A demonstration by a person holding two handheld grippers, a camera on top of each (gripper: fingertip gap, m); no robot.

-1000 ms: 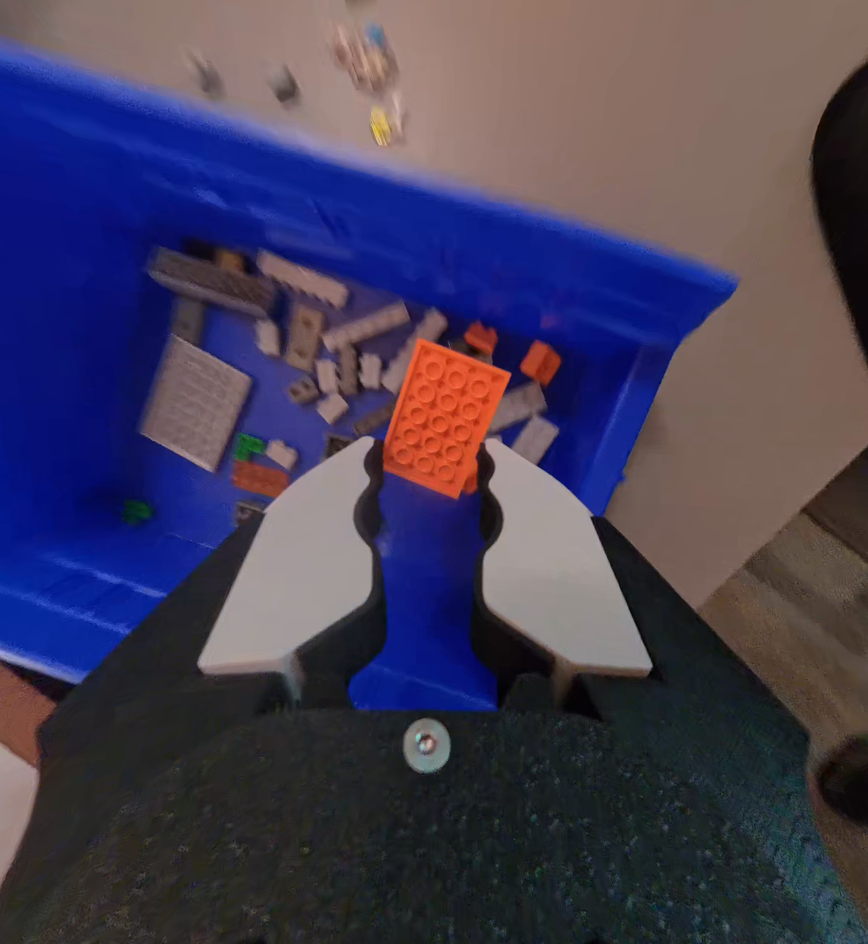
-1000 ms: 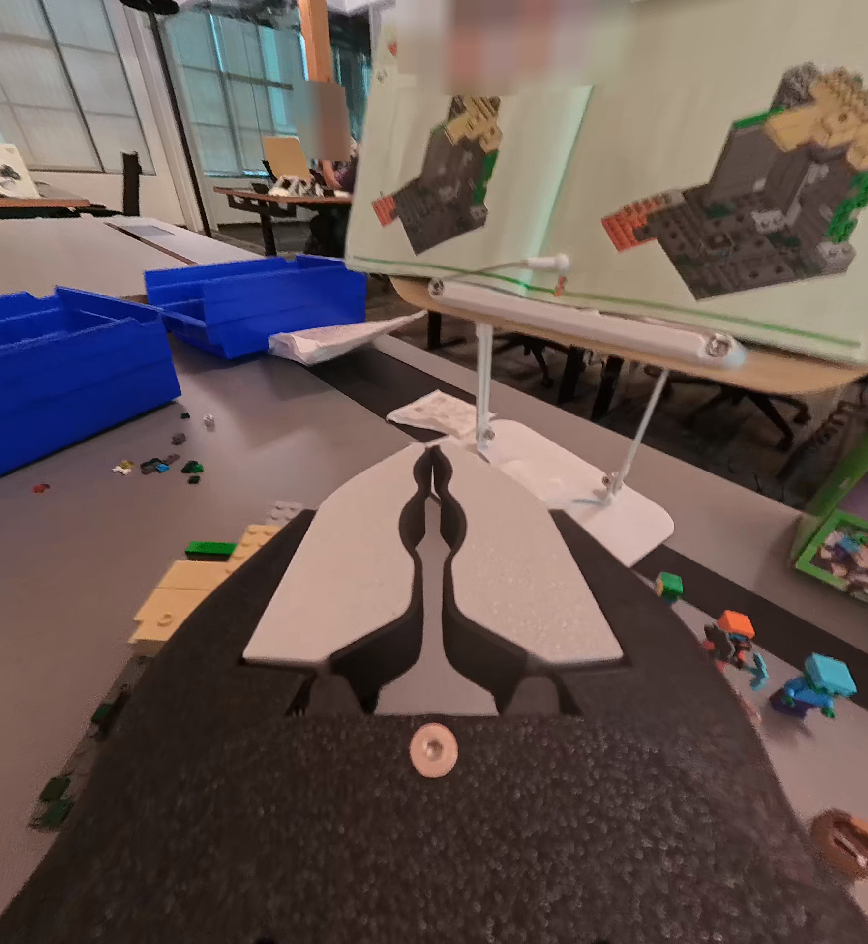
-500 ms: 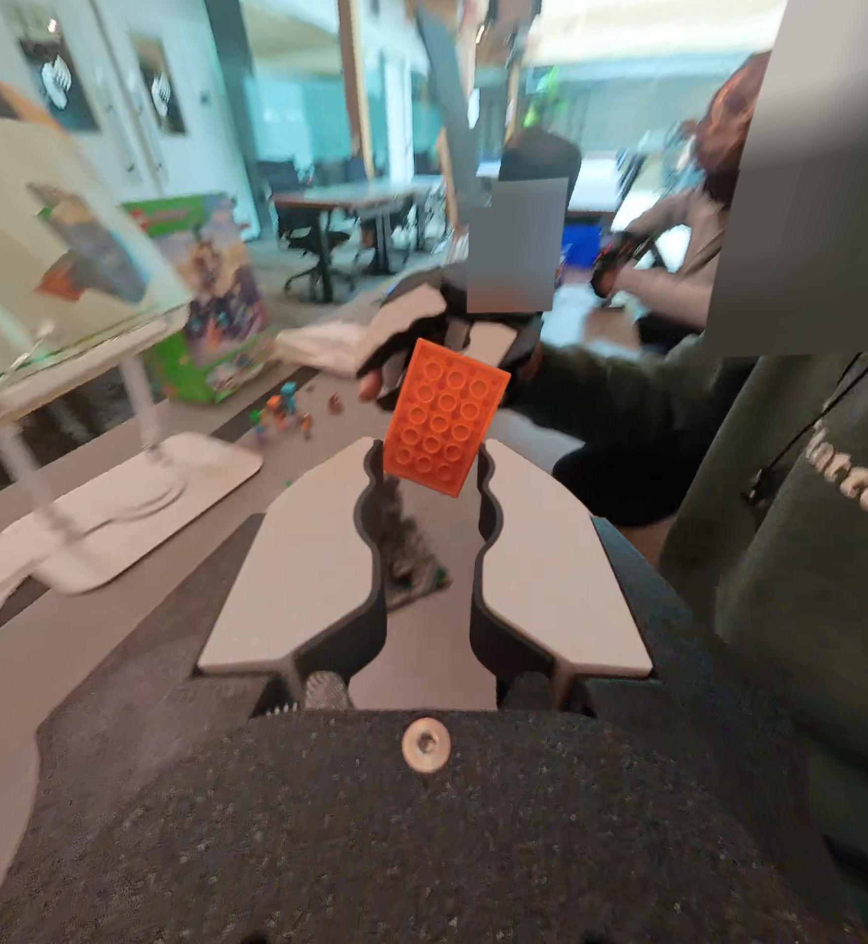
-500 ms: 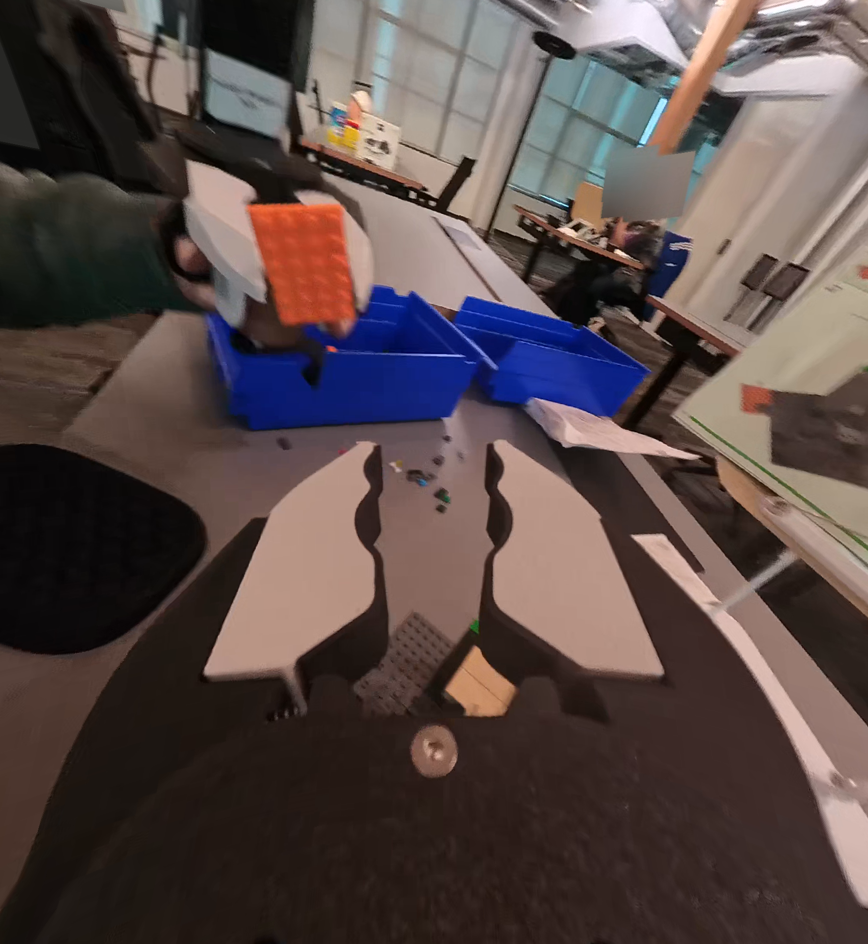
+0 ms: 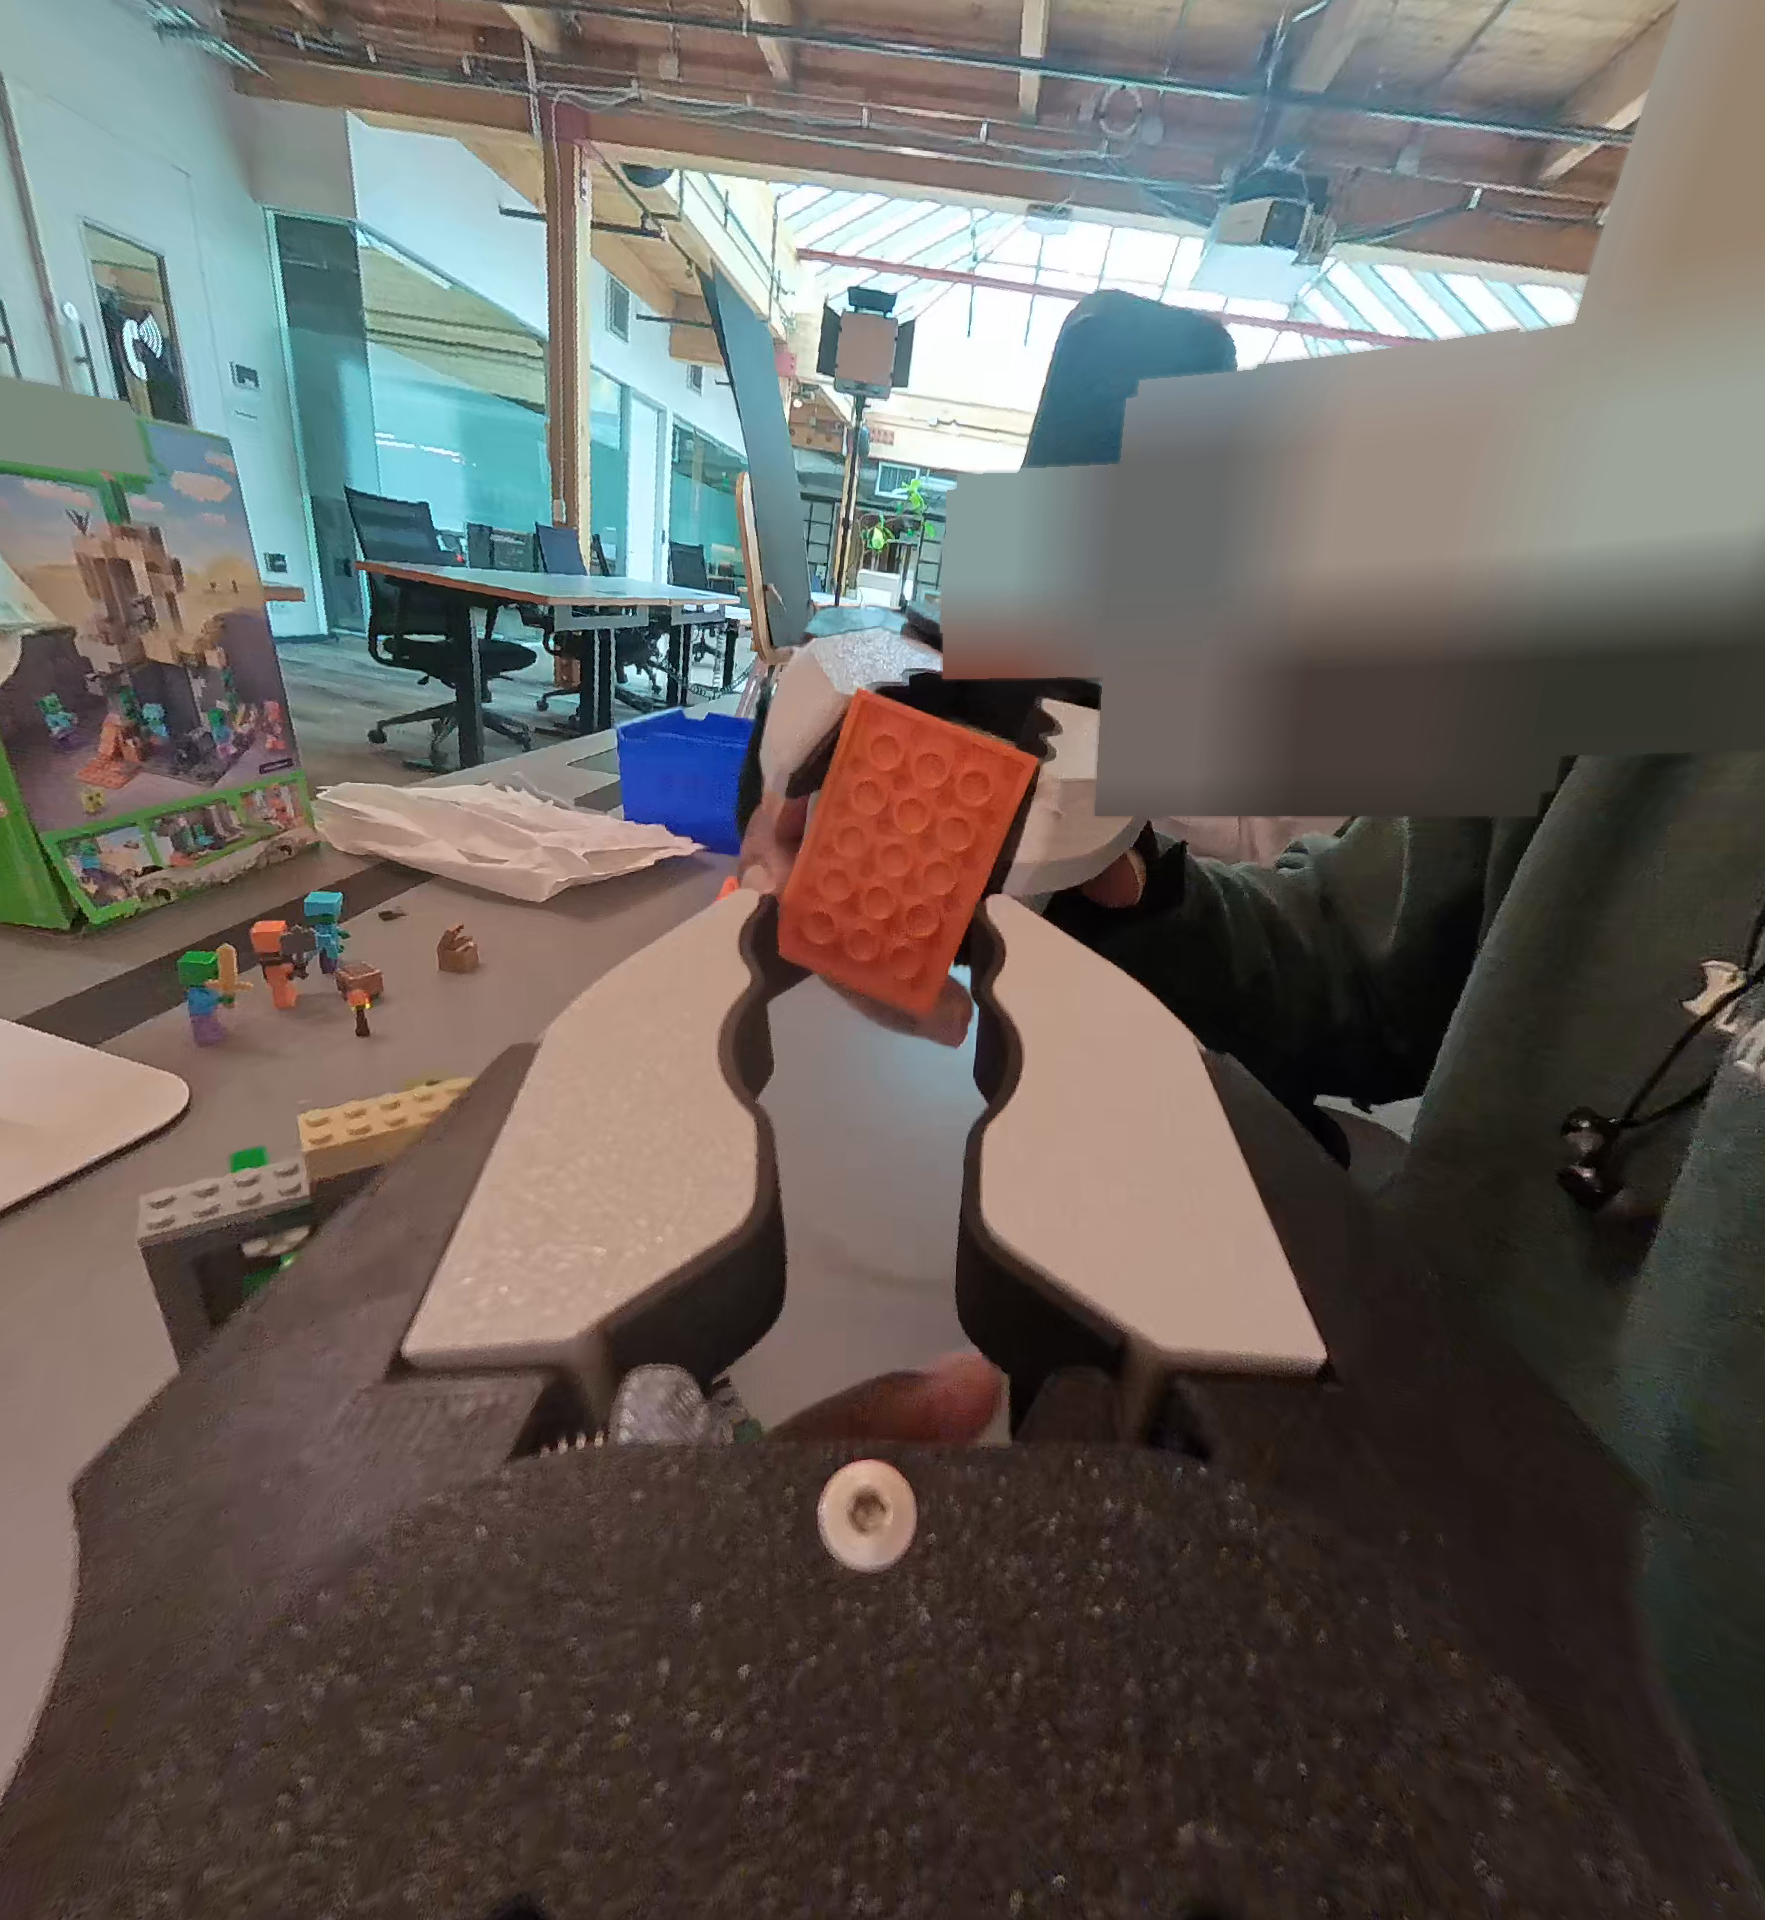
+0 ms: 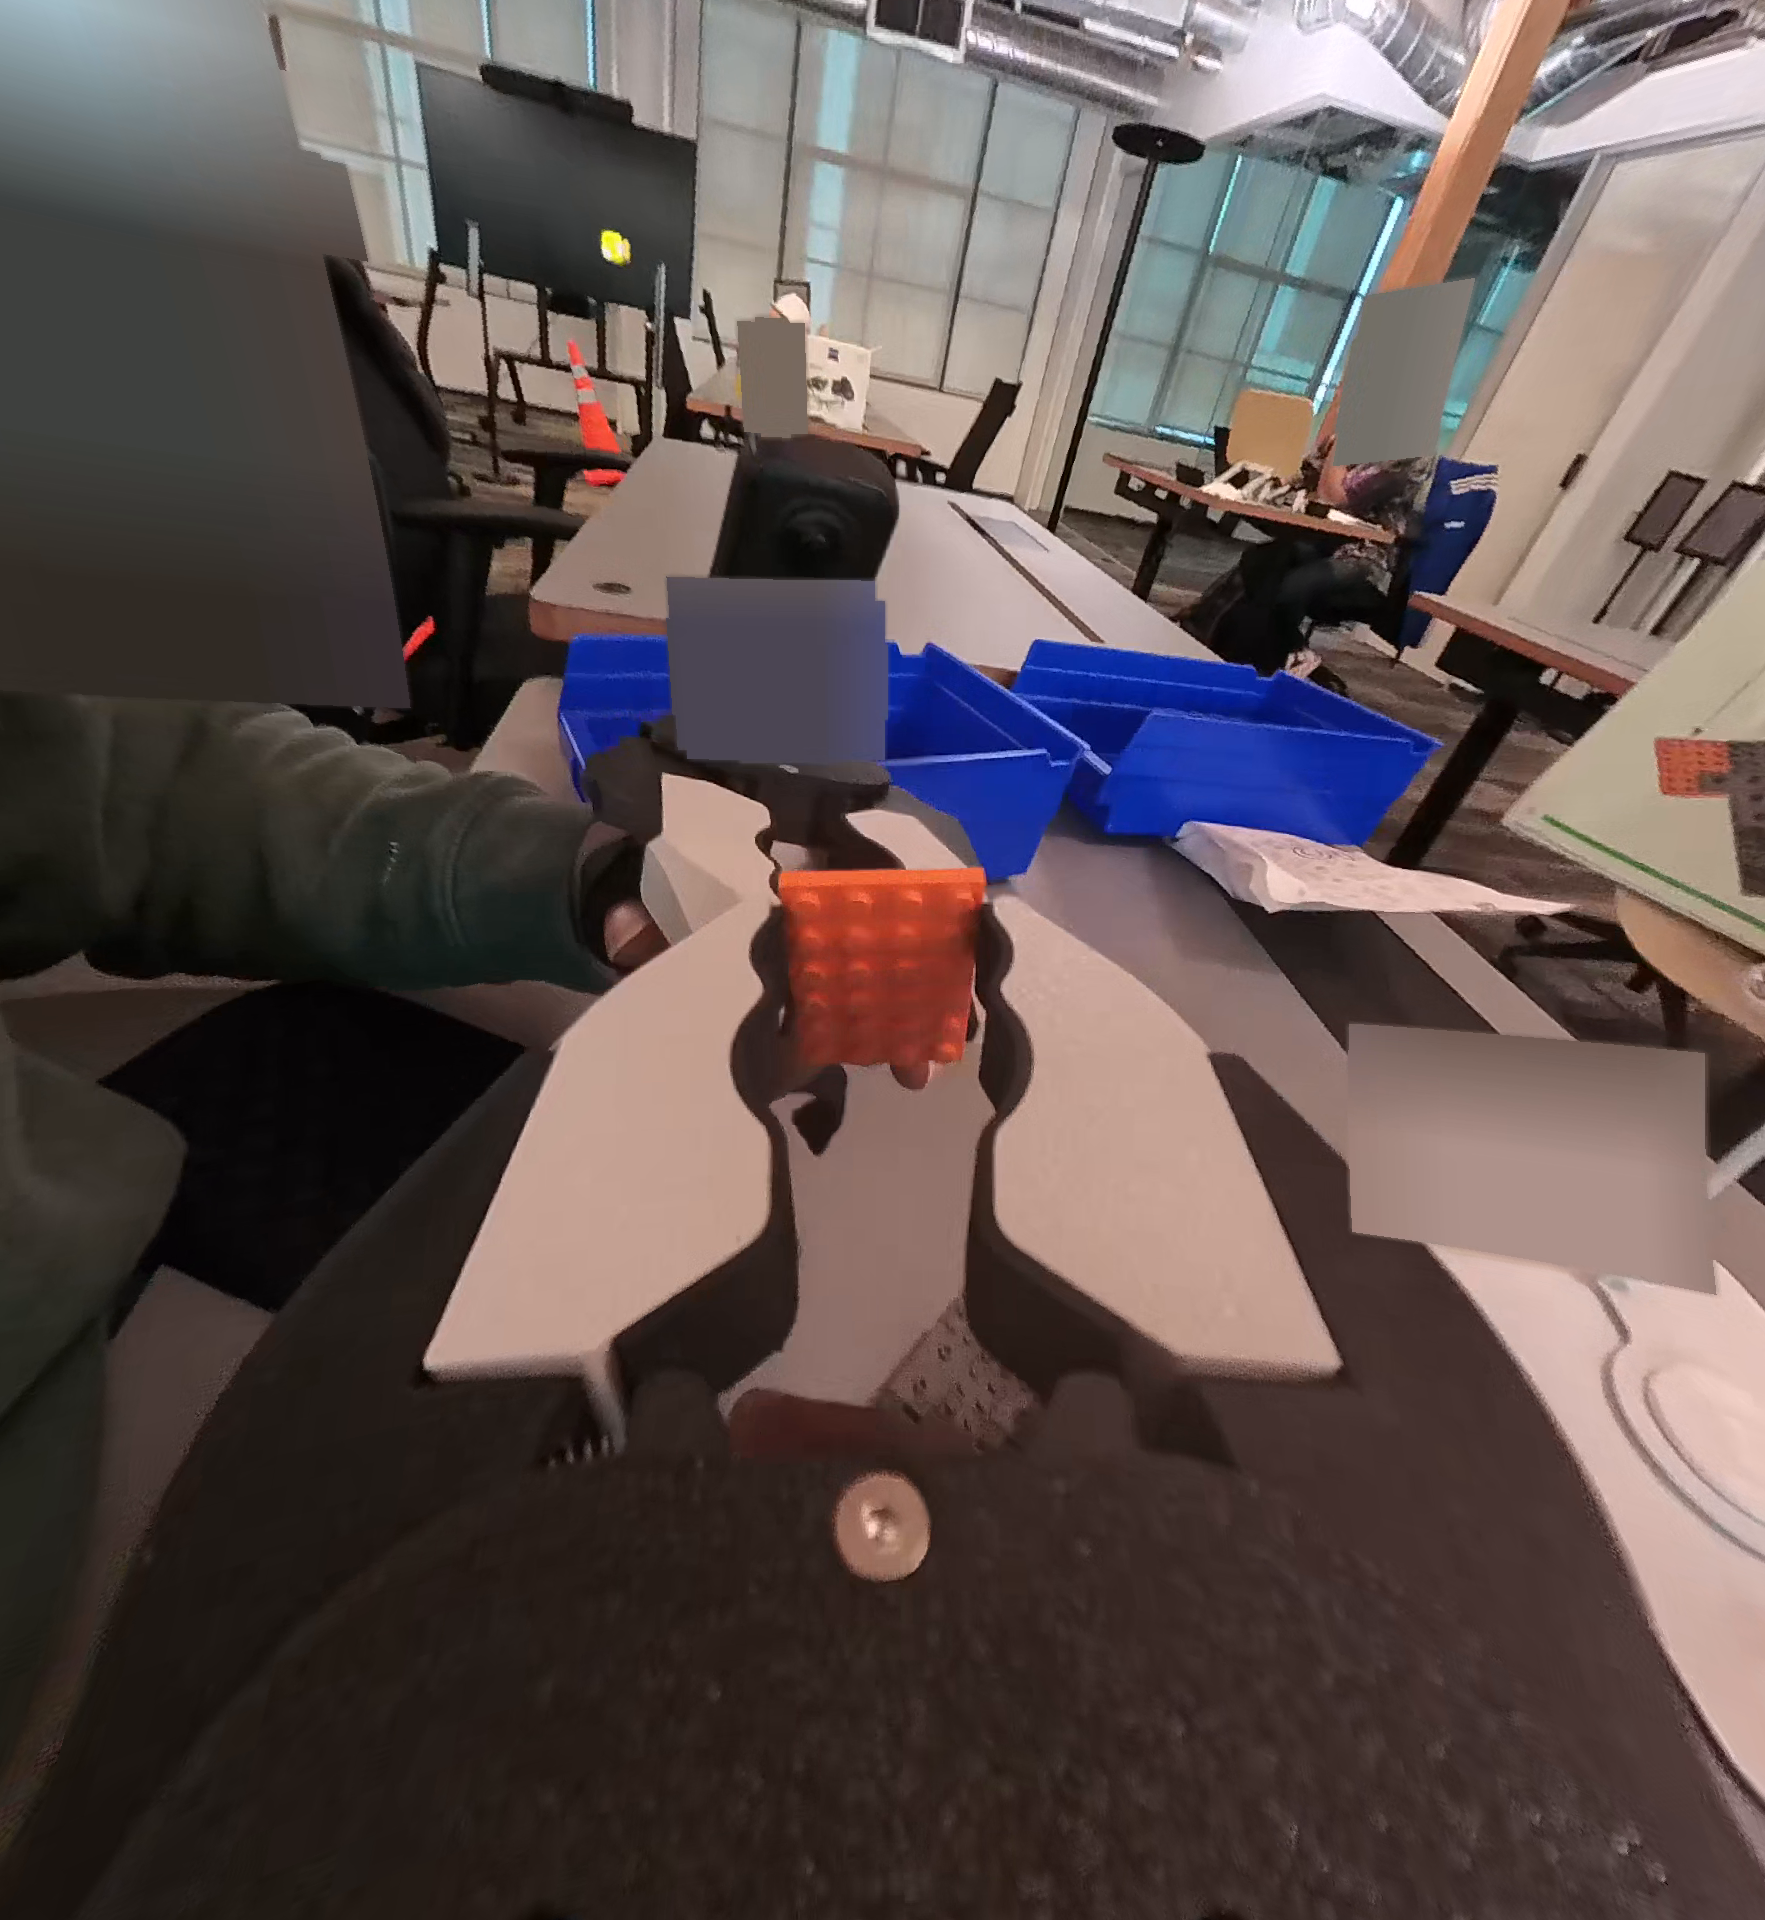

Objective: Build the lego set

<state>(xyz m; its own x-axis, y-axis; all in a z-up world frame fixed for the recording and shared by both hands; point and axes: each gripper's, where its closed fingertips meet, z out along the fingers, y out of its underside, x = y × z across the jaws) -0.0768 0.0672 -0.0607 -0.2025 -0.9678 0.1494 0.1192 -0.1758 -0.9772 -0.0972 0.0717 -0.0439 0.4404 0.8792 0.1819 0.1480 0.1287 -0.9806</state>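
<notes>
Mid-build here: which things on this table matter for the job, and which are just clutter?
For the job: orange plate, half-built model, picture instructions, blue bins.
Just lying about: set box, small figures, crumpled paper.

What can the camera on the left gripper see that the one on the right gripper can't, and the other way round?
Only the left wrist view shows the green lego set box, the small figures on the table and the tan and grey bricks of the build. Only the right wrist view shows both blue bins, the instruction sheet on its stand, an orange traffic cone and a dark wall screen. Both show the orange plate between the facing grippers: the left gripper pinches it, while the right gripper sits around it, grip unclear.
</notes>
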